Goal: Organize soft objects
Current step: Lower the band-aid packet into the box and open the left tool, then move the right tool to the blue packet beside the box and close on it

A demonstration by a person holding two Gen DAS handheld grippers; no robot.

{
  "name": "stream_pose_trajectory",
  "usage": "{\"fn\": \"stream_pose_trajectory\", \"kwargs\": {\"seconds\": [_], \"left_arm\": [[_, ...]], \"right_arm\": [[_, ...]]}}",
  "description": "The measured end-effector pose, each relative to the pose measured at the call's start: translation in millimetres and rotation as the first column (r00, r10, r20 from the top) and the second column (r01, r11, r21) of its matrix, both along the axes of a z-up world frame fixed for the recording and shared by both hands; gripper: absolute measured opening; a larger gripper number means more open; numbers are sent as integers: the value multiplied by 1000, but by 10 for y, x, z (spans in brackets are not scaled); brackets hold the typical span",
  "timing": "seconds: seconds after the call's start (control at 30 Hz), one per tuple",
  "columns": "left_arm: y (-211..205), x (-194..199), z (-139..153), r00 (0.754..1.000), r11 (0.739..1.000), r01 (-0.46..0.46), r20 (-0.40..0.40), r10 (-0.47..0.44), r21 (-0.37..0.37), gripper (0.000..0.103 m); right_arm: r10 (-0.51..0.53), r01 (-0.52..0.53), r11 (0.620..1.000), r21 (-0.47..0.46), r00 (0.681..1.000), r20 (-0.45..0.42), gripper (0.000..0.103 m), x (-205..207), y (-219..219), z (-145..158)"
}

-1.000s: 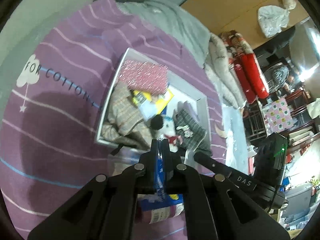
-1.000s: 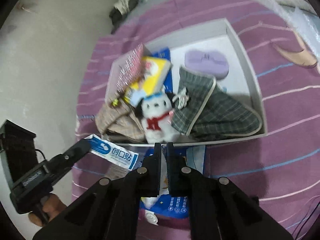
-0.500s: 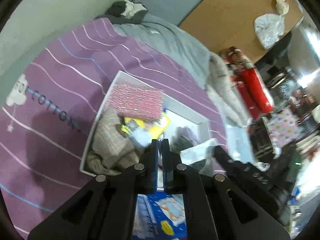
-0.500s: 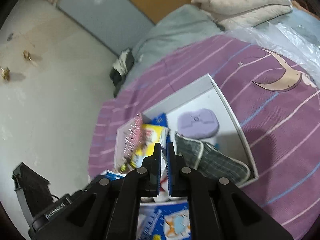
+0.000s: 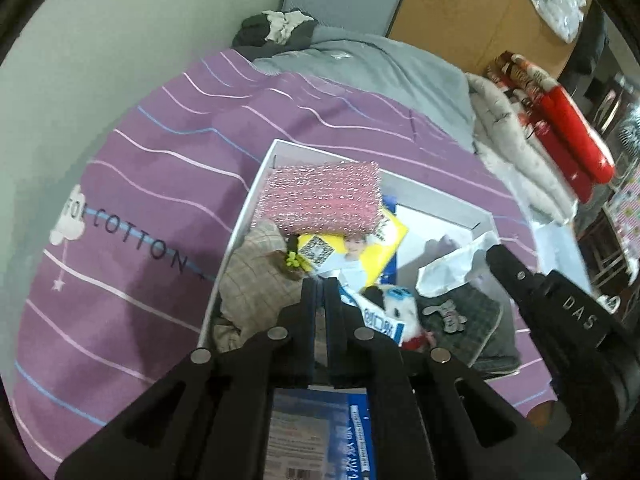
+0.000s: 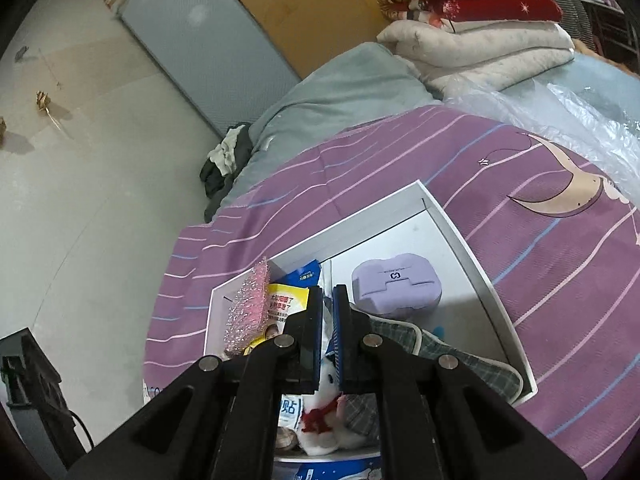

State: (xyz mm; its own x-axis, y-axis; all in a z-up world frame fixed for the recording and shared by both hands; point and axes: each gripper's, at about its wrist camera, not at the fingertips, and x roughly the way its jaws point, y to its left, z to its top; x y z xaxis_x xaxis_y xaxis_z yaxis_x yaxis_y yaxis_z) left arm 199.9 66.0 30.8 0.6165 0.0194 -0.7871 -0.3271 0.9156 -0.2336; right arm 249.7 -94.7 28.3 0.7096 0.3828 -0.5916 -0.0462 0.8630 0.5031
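A white open box [image 5: 256,184] [image 6: 472,240] lies on a purple striped bedsheet. In it lie a pink glittery pad [image 5: 320,192] [image 6: 246,312], a yellow packet [image 5: 360,248], beige plaid cloth [image 5: 256,292], a white plush toy [image 5: 396,312] [image 6: 324,412], green plaid cloth [image 5: 472,328] [image 6: 460,364] and a lilac case [image 6: 396,284]. My left gripper [image 5: 319,288] is shut on a blue-and-white plastic pack [image 5: 320,428] above the box's near edge. My right gripper [image 6: 327,300] is shut on the same pack, whose crumpled white edge [image 5: 452,268] shows at its tip.
A grey blanket [image 5: 380,64] and folded white and red quilts [image 6: 480,20] lie at the far end of the bed. Dark clothes [image 6: 224,160] sit by the wall. Clear plastic [image 6: 560,120] lies right of the sheet. The right gripper's body [image 5: 560,320] crosses the left view.
Both grippers have lifted and tilted up with the pack. The views now show more of the room, and the box sits lower in frame. The pack's small blue-labelled end now hangs over the plush toy.
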Motion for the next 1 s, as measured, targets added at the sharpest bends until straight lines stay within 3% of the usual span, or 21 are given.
{"fn": "stream_pose_trajectory", "kwargs": {"seconds": [0.07, 0.13, 0.17, 0.27, 0.3, 0.33, 0.43, 0.67, 0.8, 0.9, 0.97, 1.0], "left_arm": [[-11, -3, -5, 1000, 1000, -1, -13, 1, 17, 33], [0, -29, 9, 1000, 1000, 0, -6, 0, 23, 48], [3, -45, 18, 1000, 1000, 1, -1, -1, 26, 49], [45, -72, 55, 1000, 1000, -2, 1, 2, 18, 51], [69, -85, 63, 1000, 1000, -5, 2, 5, 11, 51], [90, -96, 67, 1000, 1000, -10, 1, 10, 6, 52], [133, -112, 74, 1000, 1000, -18, -6, 18, -1, 52], [166, -121, 64, 1000, 1000, -6, -23, 5, -15, 52], [181, -108, 22, 999, 1000, -1, -51, 0, -24, 52], [218, -118, 10, 997, 999, -2, -72, -1, -41, 52], [251, -129, 6, 996, 999, -4, -91, 0, -49, 52], [269, -138, 2, 995, 999, -2, -103, -4, -54, 52]], "right_arm": [[11, -11, 1000, 18, 1000, -9, 4, 25, -5, -36], [52, -51, 998, 48, 999, -17, 7, 39, 16, -69], [68, -67, 996, 57, 997, -23, 10, 33, 29, -81], [87, -86, 993, 83, 996, -8, 49, -16, 40, -52], [85, -86, 993, 86, 996, 18, 68, -56, 34, -18], [81, -86, 993, 82, 995, 56, 79, -110, 28, 32], [78, -81, 996, 20, 990, 119, 81, -213, 45, 169], [64, -53, 987, -153, 996, 70, 81, -240, 135, 196], [-14, 76, 941, -329, 982, 186, 81, -415, 177, 370], [-106, 227, 871, -436, 953, 284, 82, -614, 183, 492], [-161, 294, 860, -416, 932, 325, 82, -696, 131, 554], [-168, 276, 883, -380, 941, 293, 82, -691, 74, 576]]}}
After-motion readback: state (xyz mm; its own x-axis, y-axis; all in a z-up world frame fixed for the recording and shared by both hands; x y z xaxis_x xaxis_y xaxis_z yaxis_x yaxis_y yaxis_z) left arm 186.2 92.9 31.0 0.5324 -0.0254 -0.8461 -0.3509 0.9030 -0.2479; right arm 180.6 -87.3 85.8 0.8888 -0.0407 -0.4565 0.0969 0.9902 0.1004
